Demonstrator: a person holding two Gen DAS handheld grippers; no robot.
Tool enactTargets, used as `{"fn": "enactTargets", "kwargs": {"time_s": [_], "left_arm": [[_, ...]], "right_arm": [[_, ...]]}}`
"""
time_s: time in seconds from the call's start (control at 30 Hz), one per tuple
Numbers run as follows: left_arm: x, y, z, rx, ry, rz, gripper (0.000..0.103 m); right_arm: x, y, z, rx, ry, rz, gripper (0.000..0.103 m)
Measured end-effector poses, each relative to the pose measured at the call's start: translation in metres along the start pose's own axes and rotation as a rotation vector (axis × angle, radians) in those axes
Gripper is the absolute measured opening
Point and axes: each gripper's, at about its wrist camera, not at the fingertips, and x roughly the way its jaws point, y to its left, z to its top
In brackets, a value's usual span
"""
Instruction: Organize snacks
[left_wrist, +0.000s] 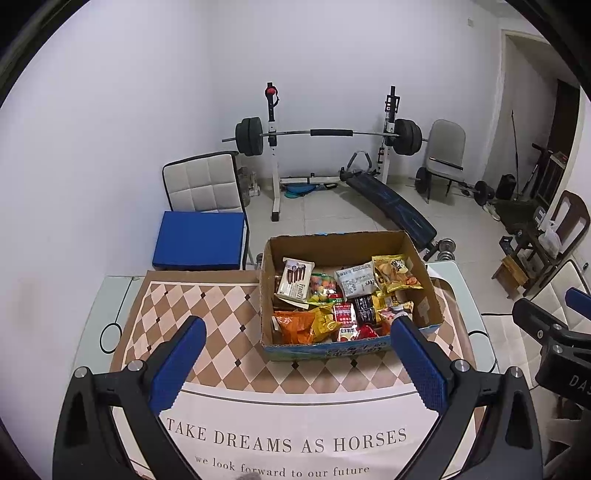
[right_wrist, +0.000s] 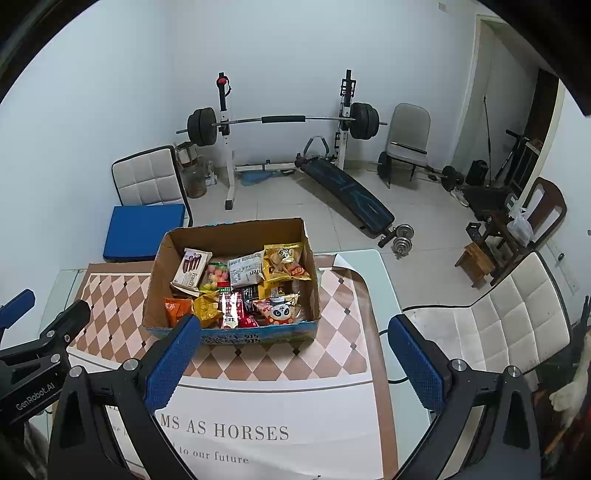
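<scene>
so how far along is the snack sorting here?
Nothing looks done: the snack packets all lie jumbled in the cardboard box, none on the checkered mat. Nothing in hand: left tool and right tool are both open and empty, short of the box. All the sorting is left.

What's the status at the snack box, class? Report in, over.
Left gripper open, empty. Right gripper open, empty. Cardboard box on the table mat, full of snack packets. Nothing in the way.
</scene>
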Motion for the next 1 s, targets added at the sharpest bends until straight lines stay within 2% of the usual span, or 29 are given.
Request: {"fn": "enactTargets", "kwargs": {"time_s": [1.0], "left_arm": [[-0.0030, 0.0007, 0.0029, -0.017, -0.002, -0.002, 0.102]], "right_arm": [[-0.0044, 0.0033, 0.0043, 0.009, -0.002, 0.009, 0.103]]}}
